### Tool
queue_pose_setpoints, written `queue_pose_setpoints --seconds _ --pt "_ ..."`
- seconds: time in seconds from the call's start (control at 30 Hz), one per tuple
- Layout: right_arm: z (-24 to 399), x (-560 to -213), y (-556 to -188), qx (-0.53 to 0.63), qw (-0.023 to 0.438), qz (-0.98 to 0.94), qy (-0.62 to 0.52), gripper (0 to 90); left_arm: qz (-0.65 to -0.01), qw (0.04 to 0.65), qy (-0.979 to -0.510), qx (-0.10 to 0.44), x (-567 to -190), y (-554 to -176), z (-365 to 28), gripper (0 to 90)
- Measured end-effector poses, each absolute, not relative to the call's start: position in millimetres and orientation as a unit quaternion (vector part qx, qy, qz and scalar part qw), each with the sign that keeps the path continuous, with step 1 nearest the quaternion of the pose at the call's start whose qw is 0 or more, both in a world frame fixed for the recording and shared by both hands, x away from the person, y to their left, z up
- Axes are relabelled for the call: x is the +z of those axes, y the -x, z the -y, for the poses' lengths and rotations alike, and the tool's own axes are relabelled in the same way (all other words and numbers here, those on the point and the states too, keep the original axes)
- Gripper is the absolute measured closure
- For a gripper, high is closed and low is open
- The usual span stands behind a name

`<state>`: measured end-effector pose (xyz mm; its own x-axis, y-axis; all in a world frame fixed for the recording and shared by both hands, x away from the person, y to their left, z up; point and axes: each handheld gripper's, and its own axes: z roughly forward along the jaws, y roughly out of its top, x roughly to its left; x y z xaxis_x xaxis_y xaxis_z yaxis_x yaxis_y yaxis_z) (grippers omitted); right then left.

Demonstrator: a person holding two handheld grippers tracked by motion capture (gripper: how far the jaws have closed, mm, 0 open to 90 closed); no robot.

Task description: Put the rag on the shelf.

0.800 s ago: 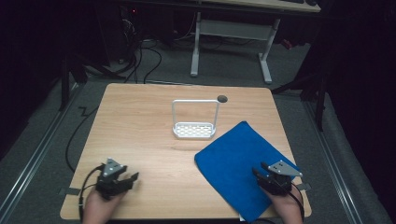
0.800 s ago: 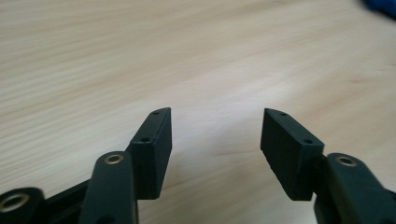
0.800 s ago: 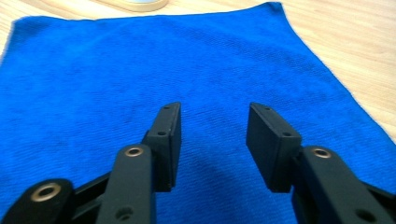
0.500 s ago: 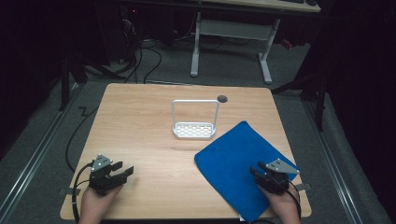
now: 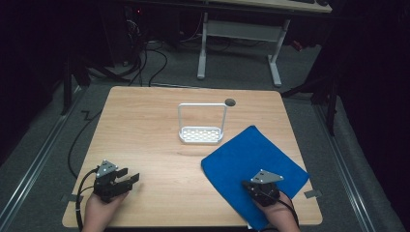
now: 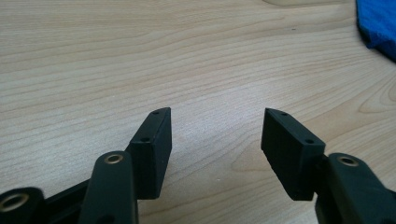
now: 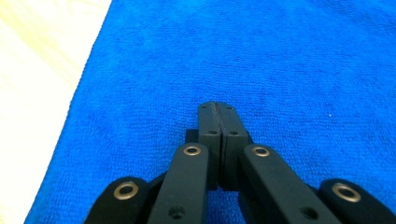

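blue cloth (image 5: pixel 254 162) lies flat on the near right part of the wooden desk (image 5: pixel 145 140), just beside the white rack (image 5: pixel 201 126). right tool (image 7: pixel 218 108) sits over the cloth with jaws pressed together, nothing between them. left tool (image 6: pixel 215 123) hovers above bare wood near the front left corner, jaws spread, holding nothing.

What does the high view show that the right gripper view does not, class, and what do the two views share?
High view alone: the white rack standing upright at mid-table, the cable hole behind it, and the left gripper with jaws apart over bare wood. Right gripper view alone: a close look at the right gripper, jaws pressed together with nothing between them, and the cloth's fine pile. Both: the blue cloth lying flat and the wooden table beside it.
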<state>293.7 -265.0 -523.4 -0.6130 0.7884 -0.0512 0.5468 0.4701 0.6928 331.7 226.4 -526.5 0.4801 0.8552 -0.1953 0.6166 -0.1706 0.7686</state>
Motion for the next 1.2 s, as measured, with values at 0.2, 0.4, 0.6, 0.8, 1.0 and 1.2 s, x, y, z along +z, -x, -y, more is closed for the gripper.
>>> queue_pose_setpoints --seconds 0.2,0.4,0.6,0.8,1.0,1.2 --pt "244 -523 -291 0.326 0.180 -0.847 -0.380 90.0 -0.491 0.423 -0.748 0.143 -525 -331 -227 43.3" --pt "204 -524 -289 0.332 0.170 -0.863 -0.340 90.0 -0.486 0.422 -0.752 0.143 -525 -331 -222 43.3" --pt "176 -522 -286 0.345 0.160 -0.874 -0.302 90.0 -0.467 0.427 -0.762 0.135 -524 -329 -202 43.6" --pt "218 -510 -294 0.376 0.188 -0.834 -0.357 90.0 -0.415 0.457 -0.781 0.093 -518 -319 -152 55.5" --pt "261 -508 -300 0.382 0.207 -0.802 -0.409 90.0 -0.344 0.456 -0.820 0.026 -515 -303 -79 80.7" --pt "275 -510 -304 0.362 0.232 -0.797 -0.423 90.0 -0.280 0.424 -0.861 -0.026 -528 -284 -29 81.8"
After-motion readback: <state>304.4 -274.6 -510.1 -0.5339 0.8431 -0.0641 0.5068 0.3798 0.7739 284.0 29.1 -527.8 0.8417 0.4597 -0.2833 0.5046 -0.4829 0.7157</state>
